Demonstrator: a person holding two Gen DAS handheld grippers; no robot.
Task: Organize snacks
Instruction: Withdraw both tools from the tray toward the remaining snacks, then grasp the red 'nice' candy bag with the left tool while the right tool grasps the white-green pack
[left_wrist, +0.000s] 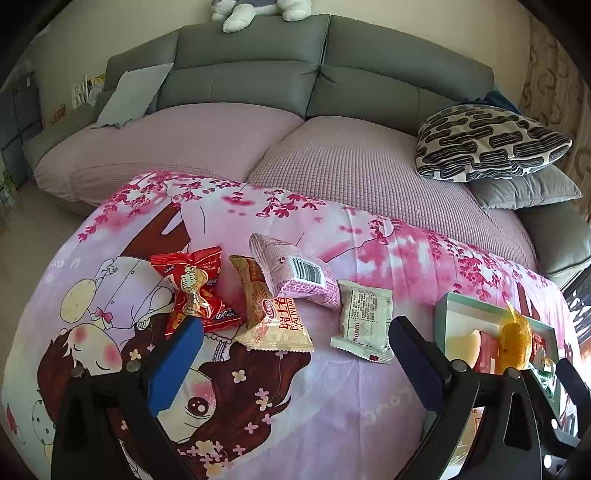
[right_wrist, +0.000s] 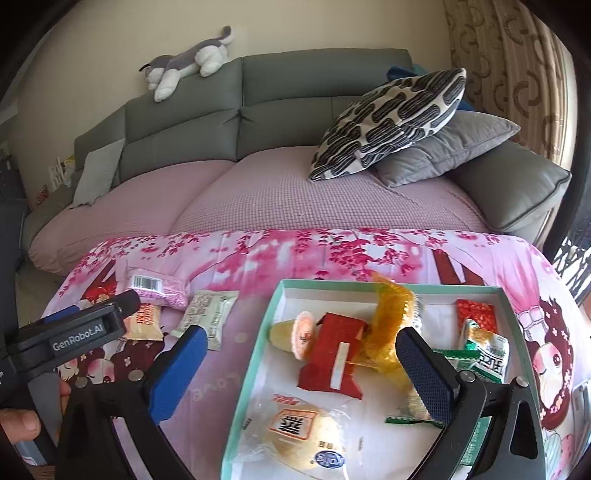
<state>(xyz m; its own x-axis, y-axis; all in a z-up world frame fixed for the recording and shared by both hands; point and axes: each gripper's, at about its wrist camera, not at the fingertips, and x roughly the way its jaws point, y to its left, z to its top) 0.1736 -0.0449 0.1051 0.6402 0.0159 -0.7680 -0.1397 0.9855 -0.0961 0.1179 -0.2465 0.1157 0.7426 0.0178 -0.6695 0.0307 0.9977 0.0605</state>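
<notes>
- The left gripper (left_wrist: 295, 343) hangs low over the pink cartoon cloth (left_wrist: 332, 398), fingers spread wide and gripping nothing.
- Ahead of its fingertips, left to right: a red snack packet (left_wrist: 194, 291) just past the left finger, a beige packet (left_wrist: 269, 314) with a pink barcode packet (left_wrist: 295, 273) leaning on it, then a pale green packet (left_wrist: 365, 319) near the right finger.
- The teal-rimmed box (right_wrist: 255, 354) sits right of these, holding a red wrapper (right_wrist: 332, 360), an orange candy (right_wrist: 388, 325), a round pastry pack (right_wrist: 291, 432) and green sachets (right_wrist: 487, 354).
- The right gripper (right_wrist: 299, 369) hovers above the box, fingers released; its left finger is outside the rim, its right finger over the contents.
- A hand (right_wrist: 22, 421) shows at the lower left of the right wrist view.
</notes>
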